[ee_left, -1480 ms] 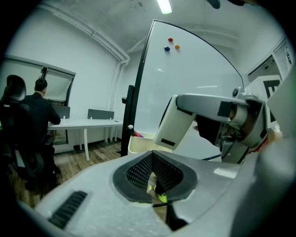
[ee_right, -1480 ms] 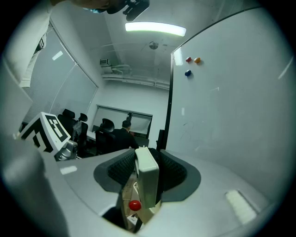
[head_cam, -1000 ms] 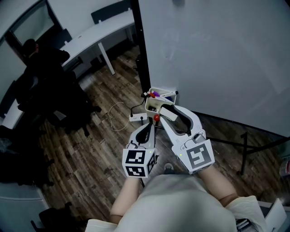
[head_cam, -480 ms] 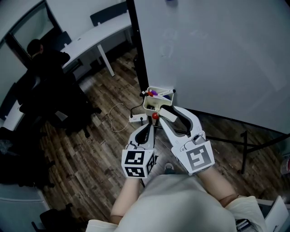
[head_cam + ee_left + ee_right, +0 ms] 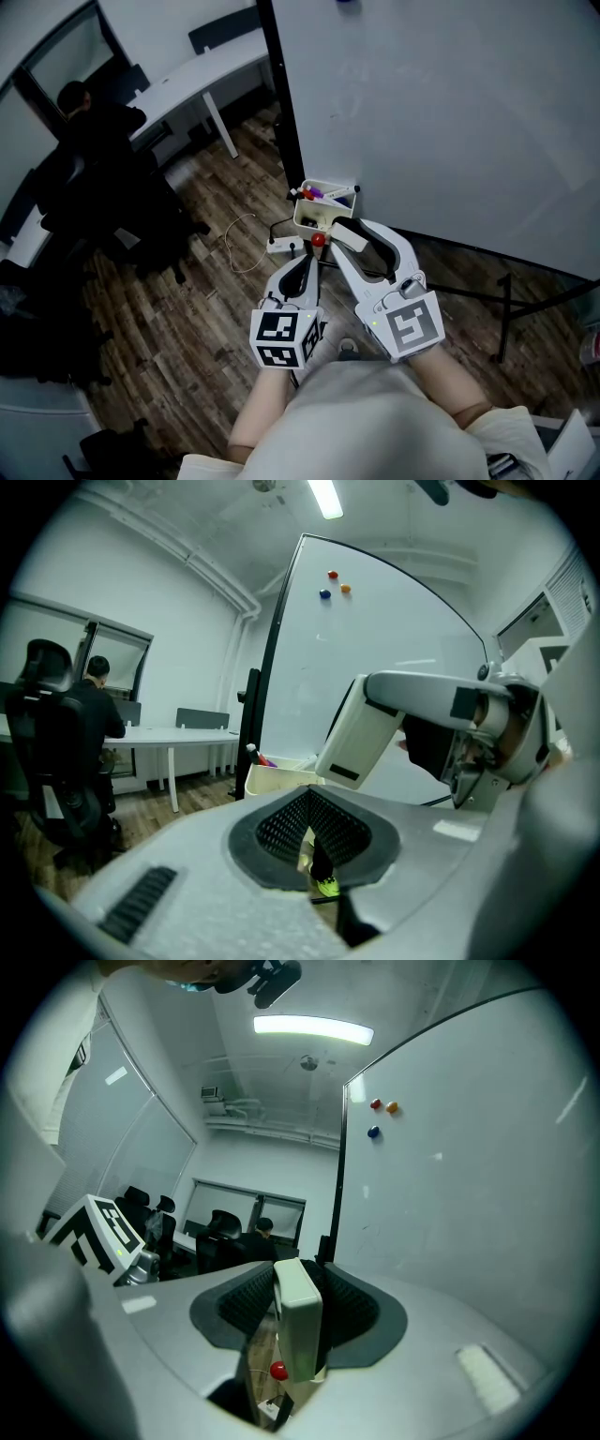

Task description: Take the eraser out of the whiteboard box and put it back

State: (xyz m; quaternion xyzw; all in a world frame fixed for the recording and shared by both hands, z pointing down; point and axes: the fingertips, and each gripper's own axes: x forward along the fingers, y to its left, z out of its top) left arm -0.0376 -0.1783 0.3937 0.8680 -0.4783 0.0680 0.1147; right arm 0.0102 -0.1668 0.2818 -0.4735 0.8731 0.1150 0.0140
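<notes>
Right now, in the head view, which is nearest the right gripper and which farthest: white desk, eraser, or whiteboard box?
1. eraser: held in the right gripper itself.
2. whiteboard box: just ahead, slightly left.
3. white desk: far off, upper left.

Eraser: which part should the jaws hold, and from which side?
Clamp the eraser across its broad flat faces near one end, coming from the side away from the whiteboard box, as the right gripper does; its slim free end faces the box.
</notes>
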